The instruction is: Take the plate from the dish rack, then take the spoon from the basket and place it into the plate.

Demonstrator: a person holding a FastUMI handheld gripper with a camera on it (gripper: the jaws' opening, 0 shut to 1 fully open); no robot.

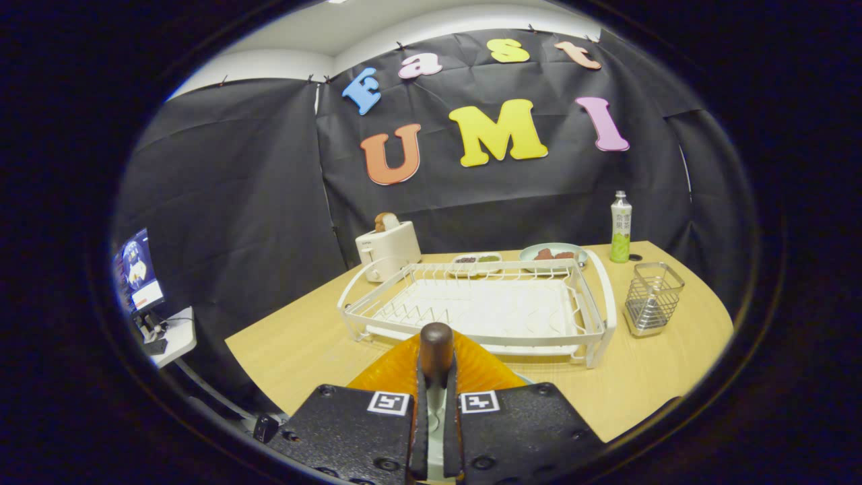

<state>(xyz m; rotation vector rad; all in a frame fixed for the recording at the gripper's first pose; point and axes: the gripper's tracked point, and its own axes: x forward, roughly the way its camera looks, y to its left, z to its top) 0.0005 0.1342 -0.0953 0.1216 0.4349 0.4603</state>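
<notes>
— One big wooden tabletop [303, 343] holds everything here. See the white dish rack [599, 296] in the middle?

— Yes. It has nothing in it. Where is the plate?

— The orange plate [485, 369] lies flat on the tabletop, just in front of the dish rack and right by the gripper [436, 367].

— And the spoon?

— The gripper is clenched on the spoon [436, 347]. Both fingers press its sides, and its dark round end sticks up over the plate.

— What is that wire thing on the right?

— That is the basket [652, 298]. It stands beside the dish rack, near the corner of the tabletop.

— What is behind the dish rack?

— A white toaster [388, 250] with bread poking out. Then a green plate of food [552, 254] and a little white dish [477, 259]. A tall green bottle [620, 228] stands behind the basket.

— Anything off the tabletop?

— A small screen [138, 269] sits on a side stand, well apart.
</notes>
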